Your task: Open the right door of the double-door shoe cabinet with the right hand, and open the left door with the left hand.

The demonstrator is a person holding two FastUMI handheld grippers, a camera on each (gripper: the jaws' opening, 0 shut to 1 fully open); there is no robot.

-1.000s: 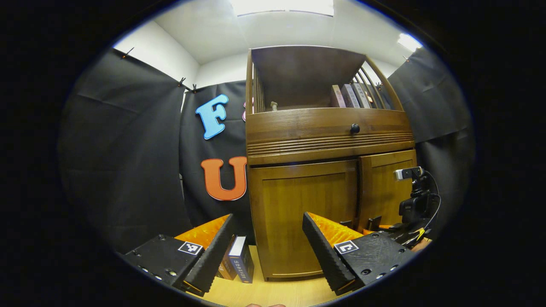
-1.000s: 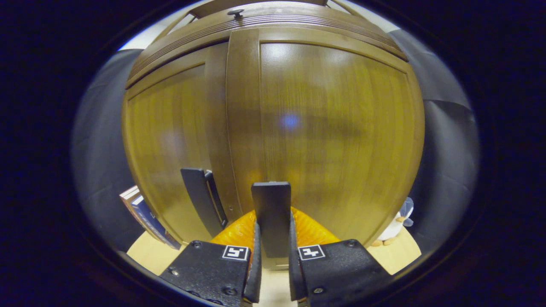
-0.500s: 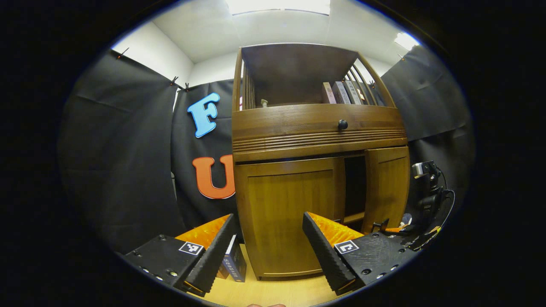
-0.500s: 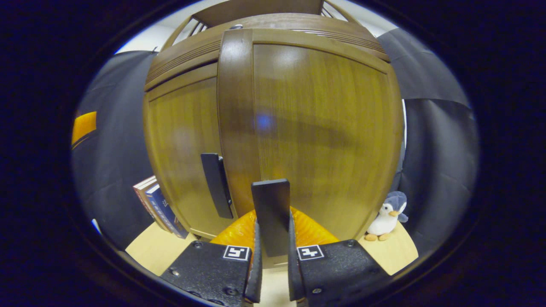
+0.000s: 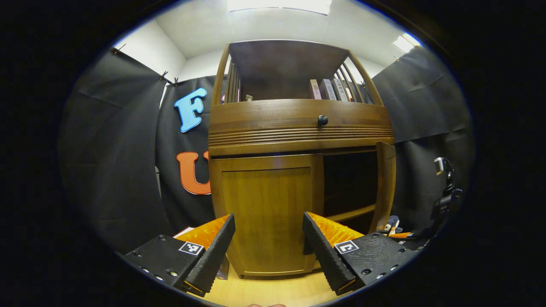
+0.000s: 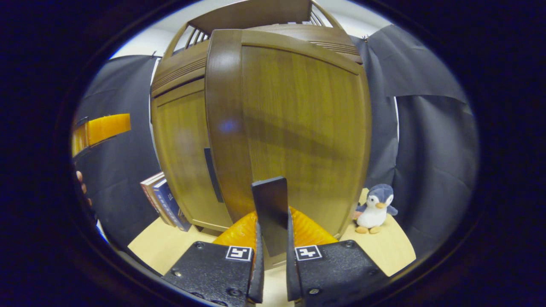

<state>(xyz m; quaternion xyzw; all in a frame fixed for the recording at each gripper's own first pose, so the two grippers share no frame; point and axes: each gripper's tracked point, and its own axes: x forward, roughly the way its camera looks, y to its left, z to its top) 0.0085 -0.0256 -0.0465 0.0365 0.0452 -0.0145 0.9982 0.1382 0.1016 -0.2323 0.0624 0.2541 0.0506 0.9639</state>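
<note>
Left gripper (image 5: 268, 238) agape, right gripper (image 6: 273, 264) clamped.

The shoe cabinet (image 5: 298, 128) stands on the surface (image 6: 384, 251), books (image 6: 164, 204) at its left, a penguin toy (image 6: 375, 209) at its right; more books (image 5: 326, 89) sit on its top shelf.

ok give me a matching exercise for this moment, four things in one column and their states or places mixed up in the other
Things:
1. right door
2. left door
3. right gripper
4. toy penguin

States or places:
A. closed
B. clamped on a dark door handle
C. swung open
D. on the floor beside the cabinet

Pairs: 1-C, 2-A, 3-B, 4-D
</note>
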